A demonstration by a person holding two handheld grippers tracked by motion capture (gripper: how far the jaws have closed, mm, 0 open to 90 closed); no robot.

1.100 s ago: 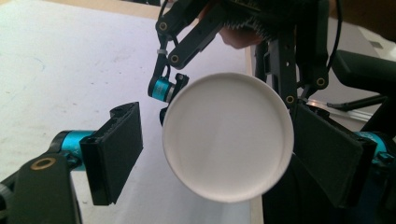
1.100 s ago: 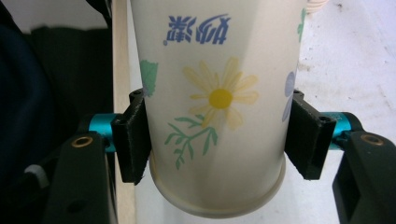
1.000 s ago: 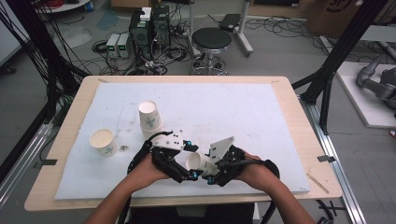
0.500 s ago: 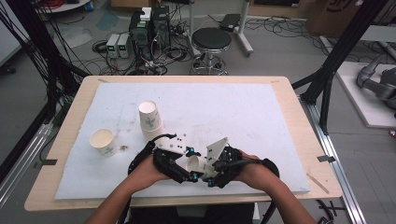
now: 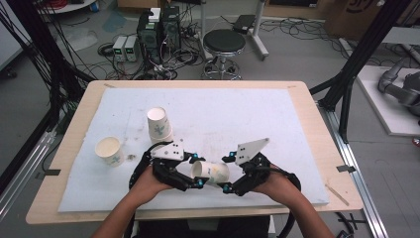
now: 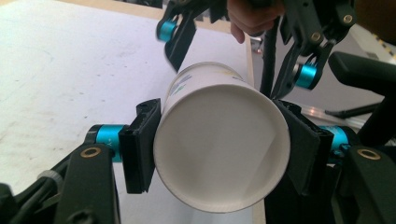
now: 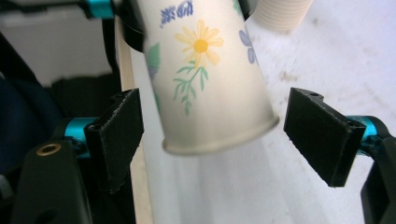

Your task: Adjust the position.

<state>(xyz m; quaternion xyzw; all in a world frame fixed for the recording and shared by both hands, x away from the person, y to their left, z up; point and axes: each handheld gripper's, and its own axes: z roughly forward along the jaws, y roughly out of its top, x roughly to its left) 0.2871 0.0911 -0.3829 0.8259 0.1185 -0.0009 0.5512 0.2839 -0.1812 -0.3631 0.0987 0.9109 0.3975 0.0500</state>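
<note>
Moved: we now hold the right gripper (image 5: 227, 173) spread off the paper cup's (image 5: 212, 172) base.
Left gripper (image 5: 195, 171): we clamp its rim.

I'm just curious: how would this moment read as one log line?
left gripper: shut on paper cup | right gripper: open around its base | cup: sideways

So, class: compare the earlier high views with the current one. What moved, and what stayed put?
The right claw has drawn back from the flower-printed white paper cup; its jaws stand open around the base. The left claw still clamps the rim end. The stacked cups and single cup stayed put.
</note>
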